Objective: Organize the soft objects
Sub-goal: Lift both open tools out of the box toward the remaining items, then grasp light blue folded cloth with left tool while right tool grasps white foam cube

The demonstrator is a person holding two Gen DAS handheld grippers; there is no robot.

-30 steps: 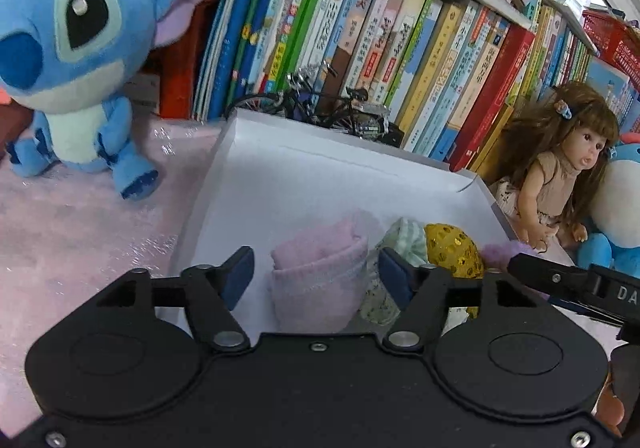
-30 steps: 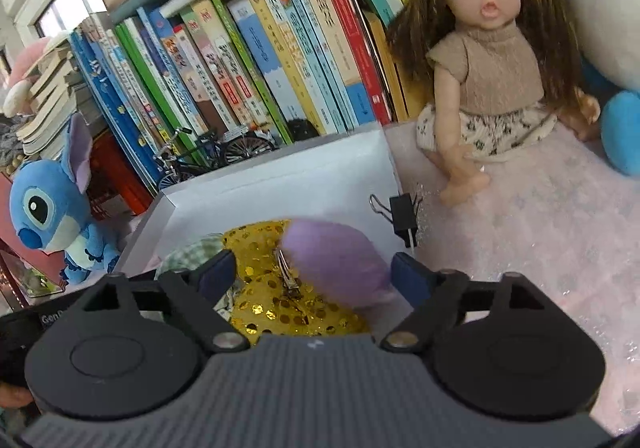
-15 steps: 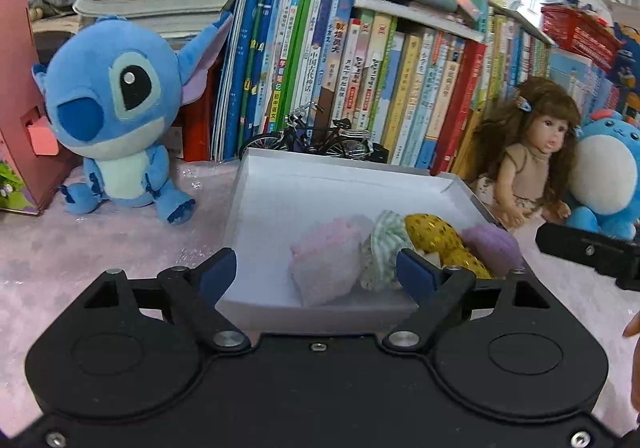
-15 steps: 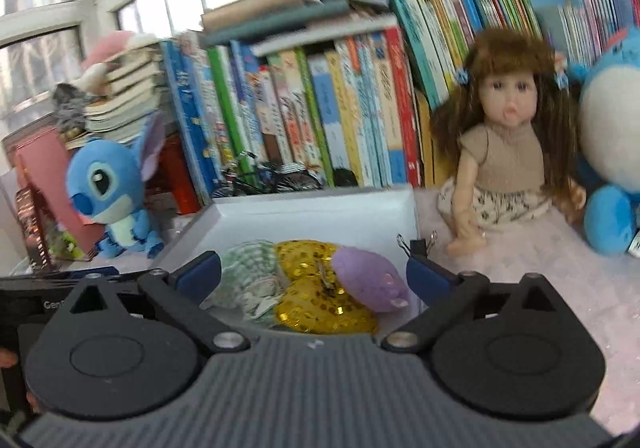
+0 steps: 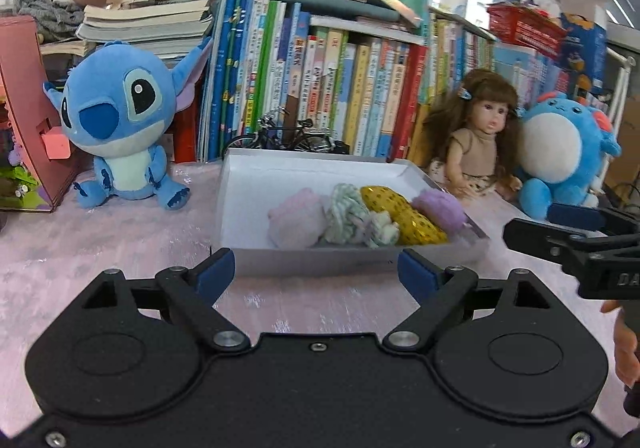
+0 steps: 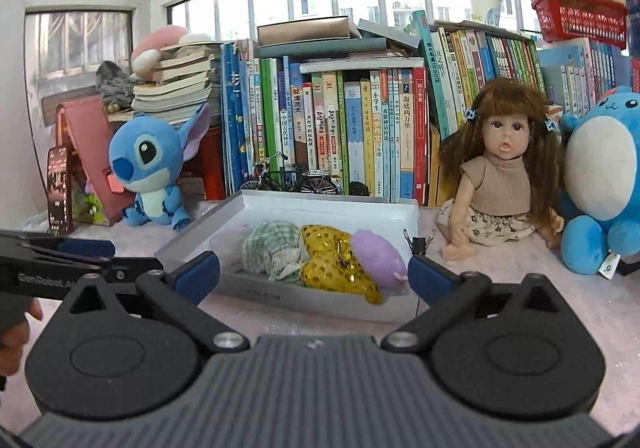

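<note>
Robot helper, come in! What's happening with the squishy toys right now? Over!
Left gripper open, empty. Right gripper open, empty. Four soft things side by side in white tray. Nothing in the way.

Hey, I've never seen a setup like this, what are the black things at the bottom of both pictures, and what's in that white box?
No robot here: a person holds a pair of hand-held tongs in each hand, each with a camera looking along its fingers. One picture looks from the left tongs, the other from the right tongs; each also shows the other at its edge. Both are open and hold nothing. On the pink surface a white tray holds four soft things side by side: a pink bundle, a green checked cloth, a gold sequinned piece and a purple pouch. Plush toys, a doll and books stand behind.
</note>
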